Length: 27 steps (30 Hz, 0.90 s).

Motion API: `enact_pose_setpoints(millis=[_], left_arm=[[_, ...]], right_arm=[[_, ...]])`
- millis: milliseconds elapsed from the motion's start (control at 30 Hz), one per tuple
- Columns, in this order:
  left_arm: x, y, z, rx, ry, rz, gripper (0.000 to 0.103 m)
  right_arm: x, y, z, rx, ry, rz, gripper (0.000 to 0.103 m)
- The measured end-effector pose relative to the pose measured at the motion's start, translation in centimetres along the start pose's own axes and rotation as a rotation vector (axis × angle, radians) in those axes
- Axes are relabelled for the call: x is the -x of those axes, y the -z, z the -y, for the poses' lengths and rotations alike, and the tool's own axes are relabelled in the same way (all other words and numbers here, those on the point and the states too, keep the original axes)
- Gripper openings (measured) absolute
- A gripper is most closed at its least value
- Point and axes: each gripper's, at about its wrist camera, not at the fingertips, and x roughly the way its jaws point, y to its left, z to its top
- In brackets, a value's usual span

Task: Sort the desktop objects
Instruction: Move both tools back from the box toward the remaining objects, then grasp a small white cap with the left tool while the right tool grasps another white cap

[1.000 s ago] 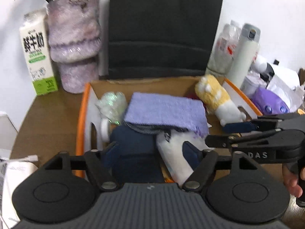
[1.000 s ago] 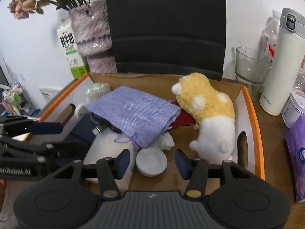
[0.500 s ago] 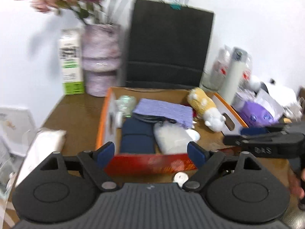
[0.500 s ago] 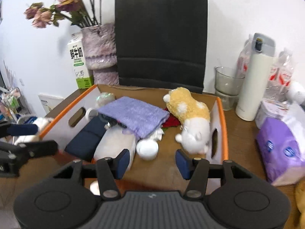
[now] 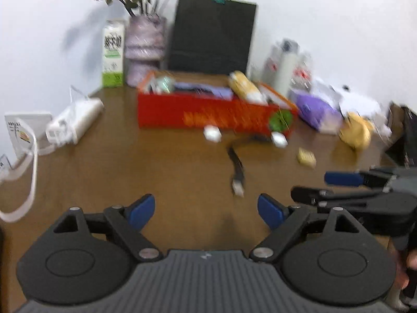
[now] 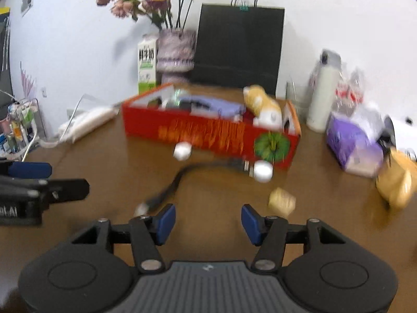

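A red box [image 5: 208, 116] [image 6: 208, 133] at the back of the brown desk holds a yellow-and-white plush toy [image 6: 263, 104], a purple cloth [image 6: 208, 103] and other items. In front of it lie two small white round items [image 6: 182, 151] [image 6: 263, 170], a black cable [image 5: 237, 161] [image 6: 177, 180] and a small tan object [image 6: 281, 200]. My left gripper [image 5: 206, 212] is open and empty above the desk, well short of the box. My right gripper [image 6: 207, 220] is open and empty, near the cable's end. Both views are blurred.
A black paper bag [image 6: 239, 44], a vase of flowers [image 6: 176, 52] and a milk carton [image 6: 147, 62] stand behind the box. A white flask [image 6: 323, 94] and purple tissue pack [image 6: 351, 140] stand at the right. A white power strip [image 5: 73, 122] lies left.
Both grippers have pulled back and up from over the box's inside to the near side of the desk. The items in front of the box have come into view.
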Motion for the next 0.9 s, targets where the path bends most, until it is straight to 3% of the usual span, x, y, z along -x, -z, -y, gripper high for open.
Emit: enact_pose_setpoints(millis=[33, 100, 267, 367, 467, 533, 633, 700, 800, 900], left_arm=[[0.1, 0.9, 0.3, -0.012, -0.001, -0.008, 0.088], [-0.1, 2.1, 0.8, -0.034, -0.001, -0.017, 0.088], [-0.3, 1.9, 0.8, -0.007, 0.010, 0.012, 0.088], [-1.2, 1.0, 0.8, -0.004, 0.015, 0.013, 0.088], [-2.6, -1.4, 1.0, -0.044, -0.043, 0.044, 0.084], [-3.9, -3.7, 1.0, -0.064, -0.070, 0.072, 0.080], [-6.8, -6.9, 0.4, -0.067, -0.043, 0.088, 0.073], [-9.4, -8.5, -0.2, -0.042, -0.031, 0.078, 0.063], [-13.2, -9.8, -1.0, -0.015, 0.038, 0.032, 0.063], [-16.2, -10.1, -0.8, -0.021, 0.047, -0.033, 0.063]], right_arm=[[0.7, 0.9, 0.0, -0.014, -0.002, 0.004, 0.071], [1.9, 2.5, 0.3, -0.044, 0.013, 0.013, 0.076], [3.3, 4.8, 1.2, -0.070, 0.088, 0.035, 0.075], [3.1, 4.8, 2.2, -0.107, 0.079, 0.035, 0.074], [2.4, 3.4, 3.3, -0.116, 0.058, 0.045, 0.072], [1.3, 1.9, 4.1, -0.102, 0.093, 0.057, 0.066], [-0.9, -0.8, 5.4, -0.081, 0.128, 0.070, 0.061], [-2.9, -2.8, 6.6, -0.099, 0.106, 0.062, 0.058], [-6.1, -5.1, 7.9, -0.123, 0.060, 0.036, 0.052], [-9.5, -6.1, 8.5, -0.107, 0.056, -0.001, 0.047]])
